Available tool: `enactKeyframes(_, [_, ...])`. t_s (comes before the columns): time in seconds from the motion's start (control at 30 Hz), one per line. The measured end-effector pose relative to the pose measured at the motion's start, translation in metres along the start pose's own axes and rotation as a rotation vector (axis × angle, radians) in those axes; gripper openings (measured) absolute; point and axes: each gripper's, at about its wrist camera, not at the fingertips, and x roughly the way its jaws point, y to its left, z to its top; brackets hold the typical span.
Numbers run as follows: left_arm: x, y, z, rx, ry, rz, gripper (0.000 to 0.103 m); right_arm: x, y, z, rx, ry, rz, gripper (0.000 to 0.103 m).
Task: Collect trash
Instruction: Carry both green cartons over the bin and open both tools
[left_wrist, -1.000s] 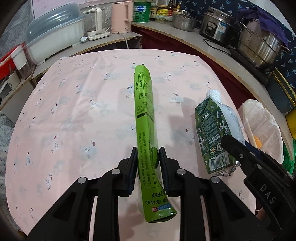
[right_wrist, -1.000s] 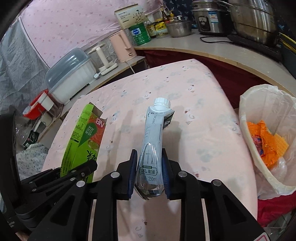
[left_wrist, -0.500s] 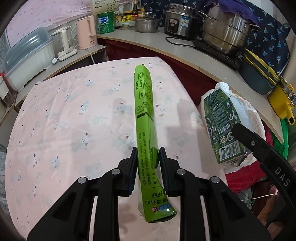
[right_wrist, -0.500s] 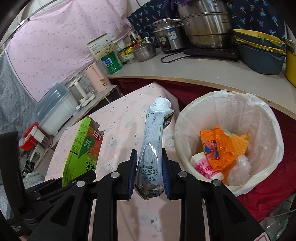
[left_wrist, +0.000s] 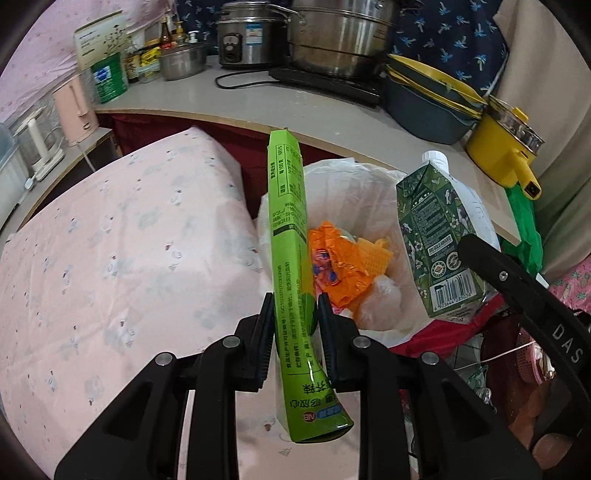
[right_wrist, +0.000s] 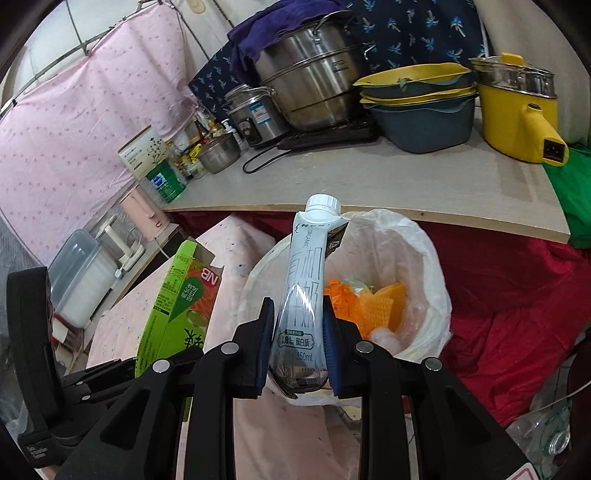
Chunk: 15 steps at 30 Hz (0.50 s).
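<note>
My left gripper (left_wrist: 295, 314) is shut on a flattened green carton box (left_wrist: 290, 236), held lengthways over the near rim of the white-lined trash bin (left_wrist: 354, 184). My right gripper (right_wrist: 298, 317) is shut on a squashed white milk carton with a screw cap (right_wrist: 306, 273), also held above the lined trash bin (right_wrist: 417, 258). In the left wrist view the milk carton (left_wrist: 436, 243) shows its dark green side at the right, with the right gripper's finger below it. In the right wrist view the green box (right_wrist: 184, 295) appears at the left. Orange wrappers (left_wrist: 340, 266) lie inside the bin.
A table under a pink cloth (left_wrist: 110, 258) lies left of the bin. Behind runs a counter (right_wrist: 369, 184) with steel pots (right_wrist: 306, 74), stacked blue and yellow basins (right_wrist: 417, 107), a yellow pot (right_wrist: 517, 107) and a pink kettle (left_wrist: 74, 107). Red cloth (right_wrist: 498, 295) hangs below the counter.
Both grippers swung right from above the pink table to the bin, each still gripping its carton. The bin now sits straight ahead in both views.
</note>
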Motion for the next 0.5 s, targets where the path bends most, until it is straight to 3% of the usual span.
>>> enactKeyframes(0.2, [0.017,-0.027,0.013,0.059,0.023,-0.058,0.024,-0.007,-0.027,0.005,0.044,-0.02,-0.028,0.024])
enactKeyframes(0.27, [0.018,-0.031,0.017,0.072,0.002,-0.052,0.031,-0.008,-0.032,0.005,0.051,-0.022,-0.031,0.024])
enactKeyframes(0.33, [0.016,-0.034,0.02,0.077,-0.019,-0.037,0.046,-0.007,-0.034,0.005,0.056,-0.021,-0.031,0.024])
enactKeyframes(0.5, [0.013,-0.029,0.026,0.061,-0.039,-0.016,0.049,-0.002,-0.035,0.006,0.058,-0.018,-0.025,0.024])
